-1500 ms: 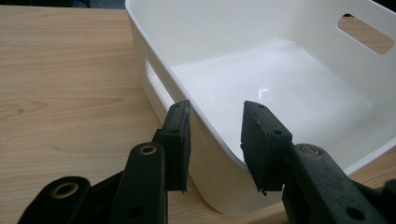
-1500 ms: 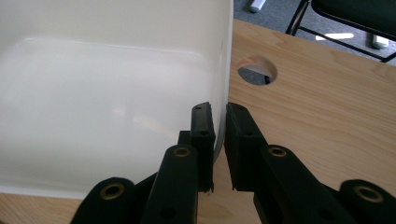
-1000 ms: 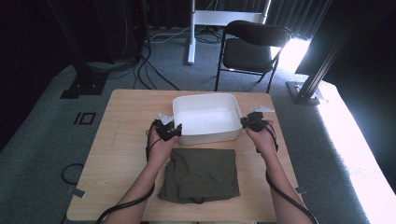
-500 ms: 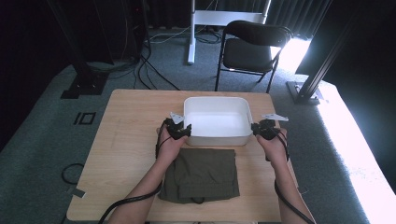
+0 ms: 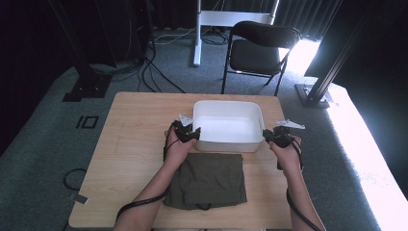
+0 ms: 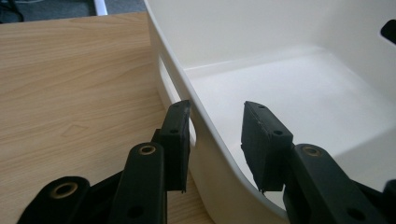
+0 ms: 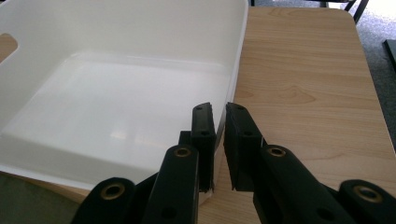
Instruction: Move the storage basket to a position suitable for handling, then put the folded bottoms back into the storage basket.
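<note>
At the table's (image 5: 130,144) near edge, the person's two forearms come in, a black cable trailing along each. Between them a dark olive cloth (image 5: 208,179) lies folded flat on the wood, its far edge just beside the near wall of the tub (image 5: 228,126).

The left claw (image 5: 191,134) sits at the tub's near left corner. In the left gripper view the claw (image 6: 216,140) is released: its jaws stand apart, one outside the left wall by the handle slot, one inside over the tub's (image 6: 289,88) floor, with the rim running between them. A gap shows on both sides of the wall, so neither pad presses it.

The right claw (image 5: 269,137) is at the tub's near right corner. In the right gripper view the claw (image 7: 218,140) is clenched on the right wall of the tub (image 7: 121,98), the two pads drawn close with the thin white rim pinched between them, one jaw inside and one out over the bare table (image 7: 303,84).

The tub is white, rectangular and empty, standing level in the middle of the table, slightly right of centre and toward the far side.

Beyond the table, on grey carpet, stands a black folding chair (image 5: 260,50). To its left rises a white post on a flat base, and black cables snake across the floor farther left.
</note>
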